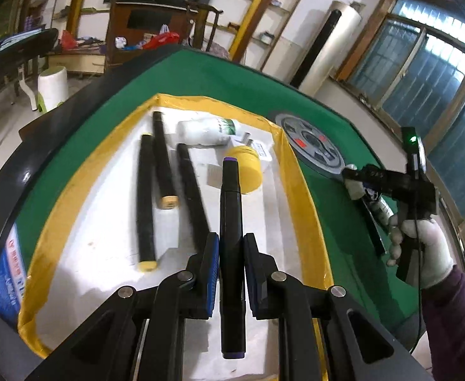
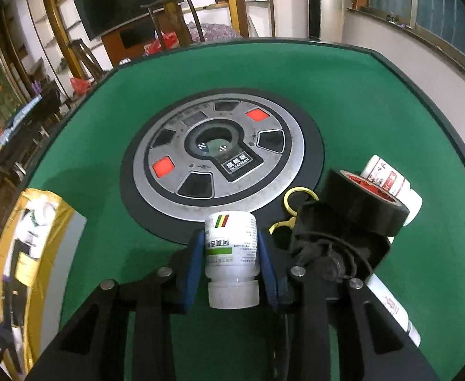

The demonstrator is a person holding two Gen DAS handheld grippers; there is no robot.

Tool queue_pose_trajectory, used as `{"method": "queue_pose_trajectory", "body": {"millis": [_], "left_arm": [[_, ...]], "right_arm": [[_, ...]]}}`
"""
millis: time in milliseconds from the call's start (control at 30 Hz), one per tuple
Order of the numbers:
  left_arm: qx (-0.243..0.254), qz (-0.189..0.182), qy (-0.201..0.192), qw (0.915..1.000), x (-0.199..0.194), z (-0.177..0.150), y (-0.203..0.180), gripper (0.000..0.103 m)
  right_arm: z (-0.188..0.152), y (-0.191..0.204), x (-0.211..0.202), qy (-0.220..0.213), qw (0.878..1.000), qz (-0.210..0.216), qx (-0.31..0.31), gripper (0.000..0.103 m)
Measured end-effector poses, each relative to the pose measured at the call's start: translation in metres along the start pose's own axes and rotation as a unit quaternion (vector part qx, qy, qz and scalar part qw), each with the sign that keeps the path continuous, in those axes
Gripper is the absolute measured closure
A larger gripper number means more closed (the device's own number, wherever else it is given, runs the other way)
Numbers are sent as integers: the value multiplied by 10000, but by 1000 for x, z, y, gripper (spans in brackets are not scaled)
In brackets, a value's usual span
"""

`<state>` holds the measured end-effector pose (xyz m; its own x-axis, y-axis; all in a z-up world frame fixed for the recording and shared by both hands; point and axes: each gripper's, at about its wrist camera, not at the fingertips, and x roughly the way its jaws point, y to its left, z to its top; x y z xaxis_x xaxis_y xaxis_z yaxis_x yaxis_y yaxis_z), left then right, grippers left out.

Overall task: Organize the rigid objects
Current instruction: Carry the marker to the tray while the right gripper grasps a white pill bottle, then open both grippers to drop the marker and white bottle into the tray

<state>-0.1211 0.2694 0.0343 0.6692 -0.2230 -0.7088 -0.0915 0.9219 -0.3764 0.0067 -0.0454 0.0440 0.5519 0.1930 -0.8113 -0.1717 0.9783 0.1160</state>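
Observation:
My left gripper is shut on a black marker with purple ends, held lengthwise above the white tray with yellow tape rim. In the tray lie three black markers with yellow ends, a white bottle and a yellow tape roll. My right gripper is shut on a white medicine bottle, cap toward the camera, above the green felt. The right gripper also shows in the left wrist view, to the right of the tray.
A round grey control disc sits in the middle of the green table. A black tape roll, gold-handled scissors, another white bottle and a black object lie right of my right gripper. The tray is at left.

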Motion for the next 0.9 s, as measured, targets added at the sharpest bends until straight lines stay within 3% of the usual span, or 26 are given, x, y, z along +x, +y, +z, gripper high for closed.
{"method": "queue_pose_trajectory", "body": {"millis": [300, 433, 500, 633, 700, 900], "left_arm": [[-143, 434, 447, 9980, 32, 14, -5, 87], [-326, 383, 564, 9971, 33, 13, 2, 80], [-403, 307, 490, 9975, 25, 10, 5, 68], [-555, 113, 158, 9983, -4, 4, 11, 65], [-659, 128, -51, 9977, -19, 2, 18, 54], [-1079, 218, -379, 9932, -47, -6, 47, 52]], "right_arm": [[-10, 16, -43, -198, 9964, 828, 0, 70], [-17, 38, -59, -129, 9912, 1315, -103, 70], [-19, 51, -63, -60, 9876, 1562, -145, 70], [-30, 86, -70, 151, 9781, 2050, -321, 70], [-35, 105, -72, 256, 9736, 2222, -454, 70], [-54, 155, -71, 548, 9624, 2492, -931, 70]]}}
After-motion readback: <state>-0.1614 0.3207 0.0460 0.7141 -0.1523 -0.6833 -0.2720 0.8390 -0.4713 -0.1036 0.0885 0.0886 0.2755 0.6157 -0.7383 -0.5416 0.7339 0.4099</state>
